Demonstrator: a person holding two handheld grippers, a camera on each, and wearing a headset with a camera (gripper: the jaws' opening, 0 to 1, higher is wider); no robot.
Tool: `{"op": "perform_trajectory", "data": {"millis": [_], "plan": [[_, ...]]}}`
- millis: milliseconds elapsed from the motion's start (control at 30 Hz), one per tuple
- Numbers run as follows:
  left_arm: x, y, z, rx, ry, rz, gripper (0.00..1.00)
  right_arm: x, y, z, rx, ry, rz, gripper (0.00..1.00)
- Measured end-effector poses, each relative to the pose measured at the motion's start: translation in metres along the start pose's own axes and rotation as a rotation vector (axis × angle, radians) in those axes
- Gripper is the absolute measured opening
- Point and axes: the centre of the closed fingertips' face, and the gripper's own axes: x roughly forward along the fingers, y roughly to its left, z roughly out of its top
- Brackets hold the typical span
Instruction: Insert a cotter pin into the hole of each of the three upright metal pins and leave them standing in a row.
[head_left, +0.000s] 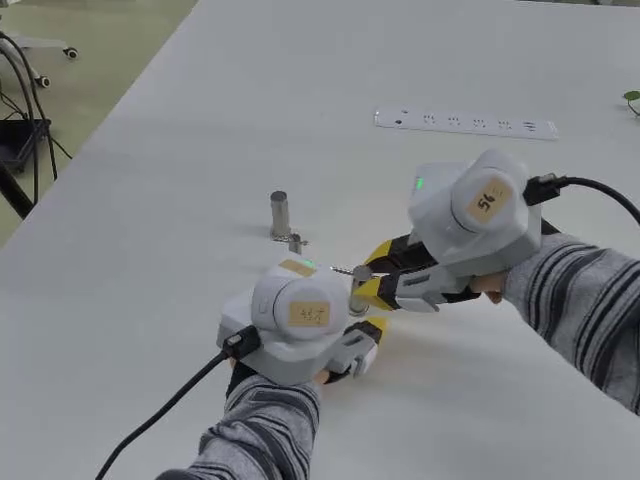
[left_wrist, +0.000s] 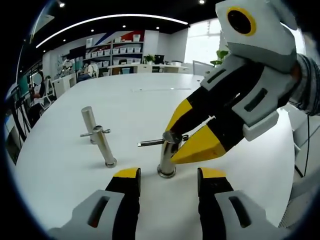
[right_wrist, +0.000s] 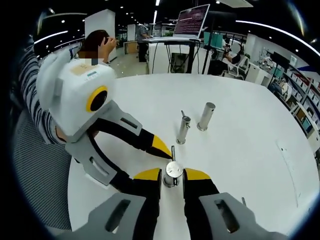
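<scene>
Broad white matte table (head_left: 200, 120) — sparsely set.
Upright on it in a loose row stand a far silver cylindrical metal pin (head_left: 279, 213), a middle pin (head_left: 295, 243) and a near pin (left_wrist: 167, 155) with a thin cotter pin (left_wrist: 150, 143) through its top — a long white power strip (head_left: 465, 123) lies flat well beyond them.

Table (head_left: 200, 120) is plain white, same as the power strip (head_left: 465, 123) at upper right. Left gripper (left_wrist: 169, 174) and right gripper (right_wrist: 172, 176) are both pale grey with black jaws, yellow tips. The metal pin (left_wrist: 168, 150) is shiny silver. Sleeves (head_left: 585, 300) are grey with dark stripes, and the cables (head_left: 165, 407) are black.
</scene>
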Motion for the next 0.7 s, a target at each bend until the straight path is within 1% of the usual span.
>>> {"op": "perform_trajectory", "data": {"millis": [167, 233, 267, 333, 500, 600, 700], "plan": [[-0.005, -0.002, -0.001, 0.012, 0.003, -0.017, 0.5, 0.004, -0.002, -0.002, 0.03, -0.002, 0.003, 0.1], [-0.007, -0.002, 0.0, 0.017, -0.006, -0.021, 0.52, 0.004, -0.002, -0.002, 0.04, -0.006, 0.003, 0.09], [-0.009, -0.002, 0.002, 0.025, -0.019, -0.024, 0.52, 0.004, -0.002, -0.001, 0.041, -0.01, 0.003, 0.09], [-0.013, -0.001, 0.002, 0.032, -0.021, -0.029, 0.54, 0.004, -0.002, -0.001, 0.058, -0.017, 0.008, 0.09], [-0.019, 0.007, 0.006, 0.036, -0.034, -0.021, 0.59, 0.004, -0.001, -0.001, 0.071, -0.023, 0.013, 0.08], [-0.026, 0.011, 0.012, -0.004, -0.062, -0.027, 0.61, 0.003, -0.002, -0.001, 0.072, -0.013, 0.009, 0.08], [-0.032, 0.017, 0.014, 0.001, -0.062, -0.018, 0.64, 0.001, -0.003, -0.001, 0.059, -0.003, 0.005, 0.08]]}}
